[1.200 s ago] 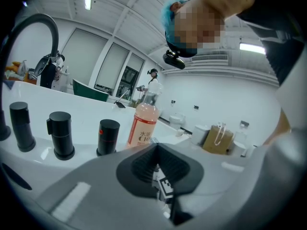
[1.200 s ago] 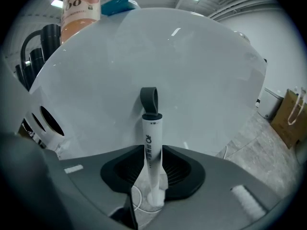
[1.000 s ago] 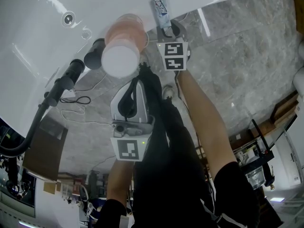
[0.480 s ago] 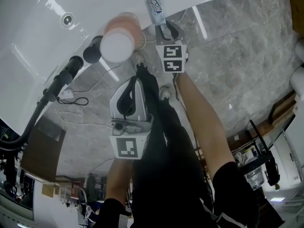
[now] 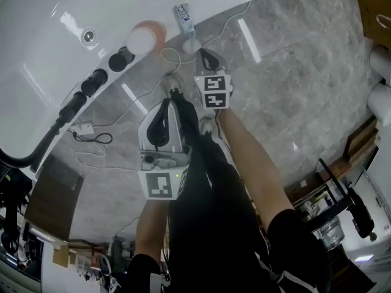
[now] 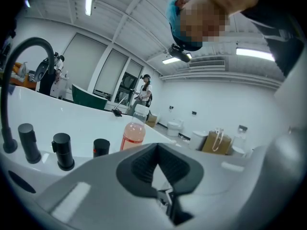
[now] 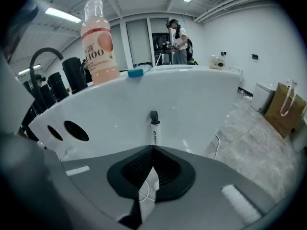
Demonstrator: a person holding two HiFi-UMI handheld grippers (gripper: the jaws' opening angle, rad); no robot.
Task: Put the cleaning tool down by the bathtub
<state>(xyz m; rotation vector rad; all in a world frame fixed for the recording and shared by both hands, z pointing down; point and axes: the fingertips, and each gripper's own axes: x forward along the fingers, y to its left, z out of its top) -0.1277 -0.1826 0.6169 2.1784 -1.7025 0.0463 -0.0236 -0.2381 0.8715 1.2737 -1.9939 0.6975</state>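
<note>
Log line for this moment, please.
phase: tool set down | cleaning tool: upright against bathtub outer wall | right gripper: closing shut, empty | left gripper: shut, empty

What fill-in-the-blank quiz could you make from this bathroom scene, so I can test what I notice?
1. The pink bottle stands on the bathtub's ____.
2. The cleaning tool stands against the tub's outer wall, and the loop on top of its white handle is ____.
3. The left gripper and the right gripper both have their jaws ____, with nothing between them.

Missing words: rim; black; shut
</note>
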